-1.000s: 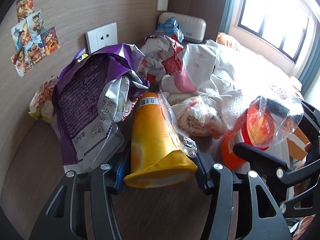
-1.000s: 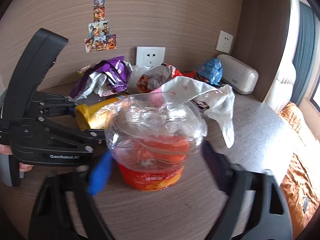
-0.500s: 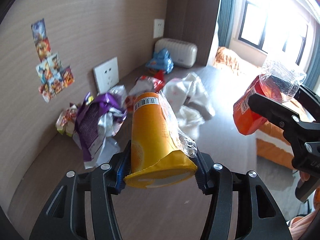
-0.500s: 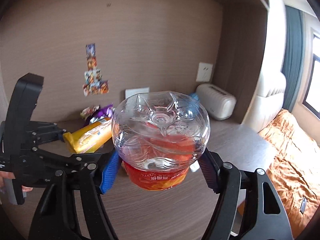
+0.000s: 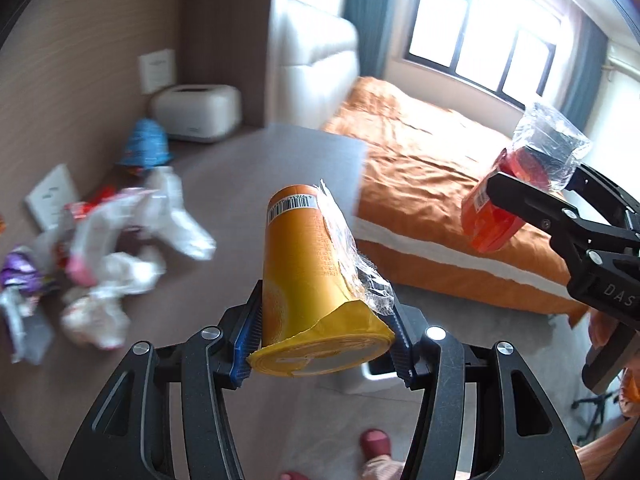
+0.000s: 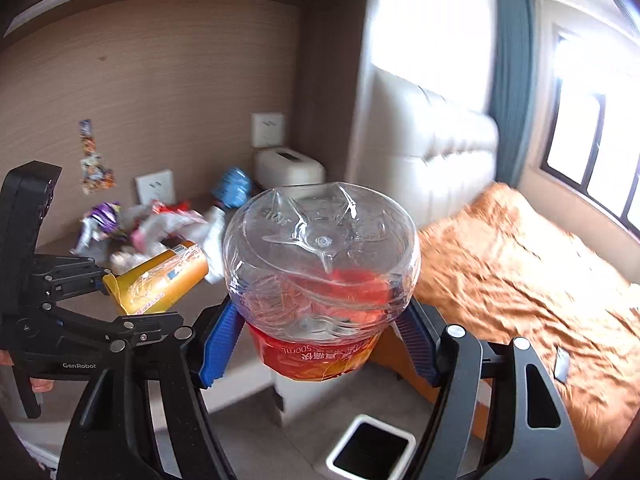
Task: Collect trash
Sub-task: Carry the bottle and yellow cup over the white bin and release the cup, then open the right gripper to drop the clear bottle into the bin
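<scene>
My left gripper (image 5: 322, 344) is shut on a yellow-orange paper cup (image 5: 310, 276) with torn clear film, held in the air off the desk; it also shows in the right wrist view (image 6: 160, 280). My right gripper (image 6: 320, 340) is shut on a crushed clear plastic bottle (image 6: 320, 264) with a red label, seen bottom-first; it also shows in the left wrist view (image 5: 516, 188). A white trash bin (image 6: 370, 446) with a dark opening stands on the floor below the bottle. A pile of wrappers (image 5: 104, 236) lies on the desk (image 5: 256, 176).
A white tissue box (image 5: 196, 112) and a blue wrapper (image 5: 146, 148) sit at the desk's back. A bed with an orange cover (image 6: 520, 264) lies to the right under a window. My feet in red slippers (image 5: 374, 440) show on the grey floor.
Both grippers have pulled back and up from the desk with the cup and bottle and swung right towards the bed. The floor and the trash bin have come into view.
</scene>
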Motion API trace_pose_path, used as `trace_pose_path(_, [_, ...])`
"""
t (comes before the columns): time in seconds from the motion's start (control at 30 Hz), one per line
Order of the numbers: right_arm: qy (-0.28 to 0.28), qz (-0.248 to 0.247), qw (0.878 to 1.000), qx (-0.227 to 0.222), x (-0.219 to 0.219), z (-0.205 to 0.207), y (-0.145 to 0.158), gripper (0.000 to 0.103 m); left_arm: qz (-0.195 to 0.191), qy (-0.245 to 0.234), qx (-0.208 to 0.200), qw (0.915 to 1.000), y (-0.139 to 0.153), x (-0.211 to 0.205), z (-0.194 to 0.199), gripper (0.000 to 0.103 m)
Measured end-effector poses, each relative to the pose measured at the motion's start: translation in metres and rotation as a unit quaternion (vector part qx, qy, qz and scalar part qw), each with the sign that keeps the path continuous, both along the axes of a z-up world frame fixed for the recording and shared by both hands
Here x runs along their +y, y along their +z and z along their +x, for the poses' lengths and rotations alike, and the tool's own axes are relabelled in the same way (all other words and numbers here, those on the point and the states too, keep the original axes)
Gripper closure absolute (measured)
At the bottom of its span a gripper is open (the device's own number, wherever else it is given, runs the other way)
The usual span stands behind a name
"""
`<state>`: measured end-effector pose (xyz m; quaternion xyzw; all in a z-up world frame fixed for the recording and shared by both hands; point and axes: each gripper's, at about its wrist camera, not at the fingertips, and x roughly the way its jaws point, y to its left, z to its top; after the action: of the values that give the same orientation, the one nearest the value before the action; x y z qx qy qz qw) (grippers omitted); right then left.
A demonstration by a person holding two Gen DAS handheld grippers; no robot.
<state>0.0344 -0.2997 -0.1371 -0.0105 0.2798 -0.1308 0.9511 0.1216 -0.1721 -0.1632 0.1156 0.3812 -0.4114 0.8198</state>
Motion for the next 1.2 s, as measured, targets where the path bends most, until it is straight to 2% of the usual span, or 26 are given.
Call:
trace_pose_path(0.2, [-0.07,0.02,0.997,0.033,-0.079,-0.034,-0.04,0.031,0.027,-0.083,0.018,0.996,-0.053,-0.106,-0.037,0.049])
trace_pose_path(0.4, [-0.111,0.051,0.99,0.075,-0.125,-0.042,-0.105,0.031,0.062,-0.135,0.043,0.988,-0.128,-0.178,-0.051,0.049])
trace_pose_path(0.57, [-0.126,0.082,0.983,0.106,-0.153,-0.036,-0.177,0.031,0.091,-0.16,0.091,0.9788,-0.203,-0.216,-0.046,0.049])
trace_pose_path(0.77, [-0.146,0.113,0.973,0.141,-0.187,-0.017,-0.298,0.031,0.114,-0.172,0.131,0.9696,-0.306,-0.258,-0.039,0.049])
trace_pose_path(0.87, [-0.15,0.122,0.969,0.155,-0.195,-0.011,-0.344,0.031,0.125,-0.169,0.148,0.9662,-0.356,-0.271,-0.037,0.049])
trace_pose_path(0.9, [-0.15,0.123,0.967,0.164,-0.197,-0.009,-0.364,0.031,0.129,-0.168,0.151,0.9657,-0.37,-0.276,-0.037,0.049])
trace_pose_path(1.03, [-0.155,0.149,0.96,0.181,-0.203,-0.01,-0.406,0.031,0.132,-0.161,0.173,0.9626,-0.406,-0.285,-0.038,0.049])
trace_pose_path(1.07, [-0.158,0.155,0.958,0.181,-0.205,-0.011,-0.413,0.031,0.136,-0.161,0.172,0.9623,-0.408,-0.283,-0.043,0.045])
trace_pose_path(1.1, [-0.158,0.161,0.957,0.183,-0.207,-0.012,-0.419,0.03,0.14,-0.163,0.173,0.9612,-0.415,-0.286,-0.042,0.021])
trace_pose_path(1.13, [-0.155,0.171,0.955,0.187,-0.209,-0.012,-0.426,0.016,0.147,-0.164,0.176,0.9595,-0.42,-0.284,-0.045,0.005])
trace_pose_path(1.17, [-0.155,0.176,0.953,0.19,-0.211,-0.013,-0.433,0.005,0.147,-0.164,0.172,0.9603,-0.43,-0.286,-0.045,0.005])
trace_pose_path(1.2, [-0.157,0.175,0.953,0.193,-0.211,-0.013,-0.436,0.004,0.146,-0.171,0.173,0.9589,-0.438,-0.288,-0.045,0.005])
